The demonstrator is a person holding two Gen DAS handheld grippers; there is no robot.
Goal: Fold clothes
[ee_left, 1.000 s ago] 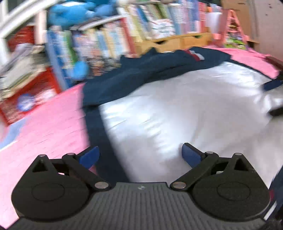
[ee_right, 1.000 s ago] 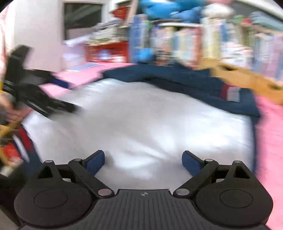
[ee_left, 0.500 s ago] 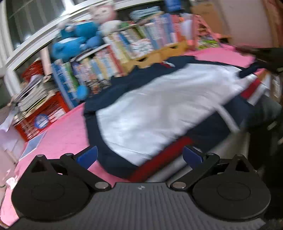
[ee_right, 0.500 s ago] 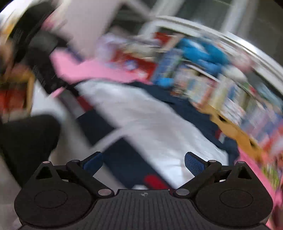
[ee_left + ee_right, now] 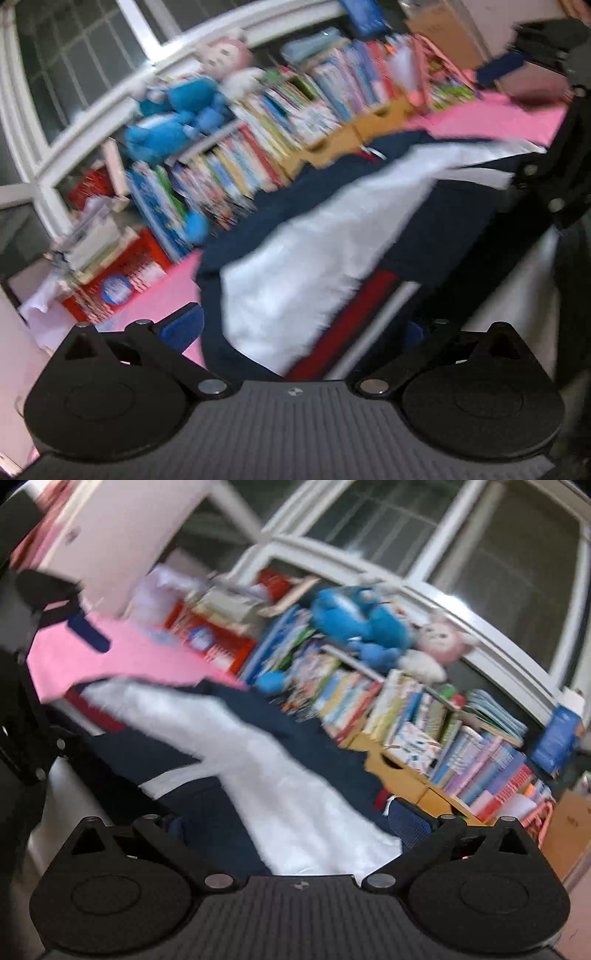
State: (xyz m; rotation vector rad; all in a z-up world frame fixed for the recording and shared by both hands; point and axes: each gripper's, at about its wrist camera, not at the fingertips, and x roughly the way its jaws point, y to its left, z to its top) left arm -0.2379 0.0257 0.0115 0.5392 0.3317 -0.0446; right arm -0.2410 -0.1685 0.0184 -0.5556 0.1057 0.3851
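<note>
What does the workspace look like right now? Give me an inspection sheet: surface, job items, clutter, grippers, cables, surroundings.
Surface: pink tabletop, bare at the jacket's outer end.
Job's things: navy, white and red jacket lying on the table, its near edge hanging over the front.
Clutter: nothing seen loose on the table.
Grippers: left gripper open, nothing between the fingers; right gripper open, jaws have just been opening, nothing pinched.
Cables: nothing seen.
Surroundings: rows of books behind the table, blue plush toy and pink plush toy on top, window behind.
</note>
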